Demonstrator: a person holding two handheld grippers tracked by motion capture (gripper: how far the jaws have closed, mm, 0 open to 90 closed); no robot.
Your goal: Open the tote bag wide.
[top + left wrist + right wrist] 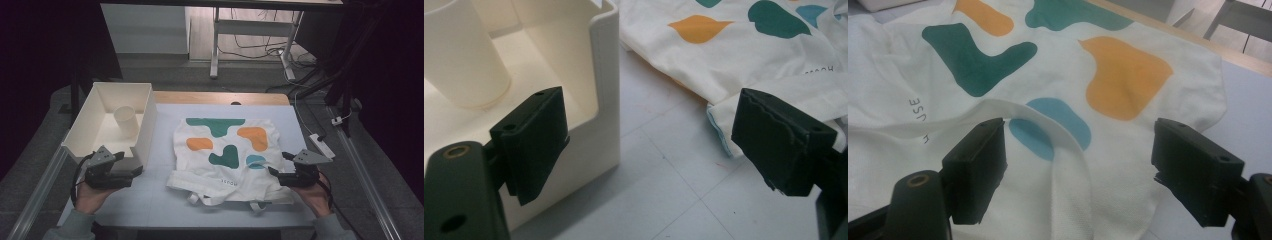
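Note:
A white cloth bag (225,155) with green, orange and blue patches lies flat in the middle of the table, its handles toward me. My left gripper (132,176) is held low near the front left, open, by the near corner of a white box (145,125); its jaws stand wide apart with bare table between them (664,145). The bag's left edge (734,50) lies beyond them. My right gripper (272,172) is open at the bag's right edge. In the right gripper view (1078,165) a raised fold of the bag (1128,80) lies between the jaws, untouched.
The white box holds a white paper cup (125,120), which also stands in the left gripper view (464,65) behind the box wall (604,75). A white power strip (322,146) lies off the table's right side. Desk legs (215,45) and cables stand beyond the far edge.

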